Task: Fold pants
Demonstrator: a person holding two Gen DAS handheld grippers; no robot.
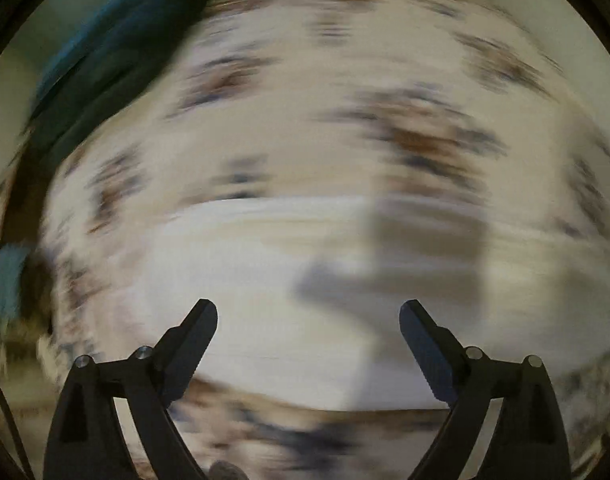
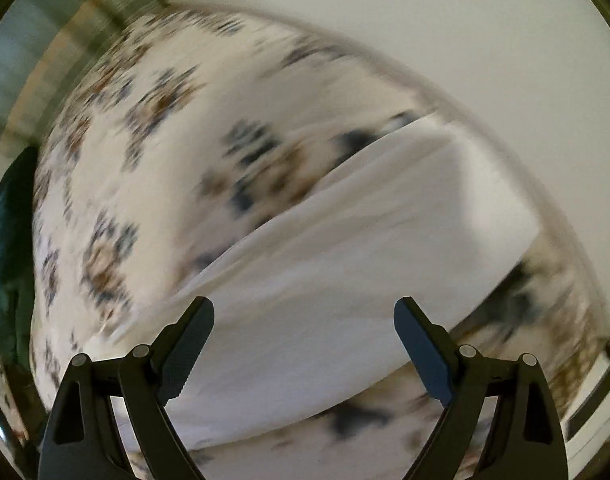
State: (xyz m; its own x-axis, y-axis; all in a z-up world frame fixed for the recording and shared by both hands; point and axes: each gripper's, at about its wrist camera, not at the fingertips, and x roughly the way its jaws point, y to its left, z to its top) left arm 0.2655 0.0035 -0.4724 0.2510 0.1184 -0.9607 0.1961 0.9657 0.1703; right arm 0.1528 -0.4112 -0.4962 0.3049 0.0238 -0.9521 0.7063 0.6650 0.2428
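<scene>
Nearest in both wrist views are the jaws themselves. The left gripper (image 1: pixel 308 320) stands wide apart with nothing between its pads, and the right gripper (image 2: pixel 304 318) is spread just as wide and equally empty; neither touches cloth.

Just beyond them lie the pants (image 2: pixel 345 280), a plain white, flat-lying slab of fabric on a bed (image 2: pixel 153 152) covered in a white spread with brown and blue flower prints. In the right view the pants run from the near middle of the bed toward its far right edge, ending there in a squared-off end, with one long straight edge facing the patterned part of the bed. In the left view the pants (image 1: pixel 273 300) show as a pale band just ahead of the jaws, crossed by a grey shadow; blur hides any seams or waistband, so which end is which cannot be told.

The cloth looks thin, light and limp, apparently in more than one layer. It should sag and slide on itself when lifted, so pinching all layers together at two corners of one short end, one gripper each, seems the safest hold. The soft spread beneath could get caught in a deep pinch.

Farther off, a dark teal cloth (image 1: pixel 117 64) lies at the bed's far left edge.
</scene>
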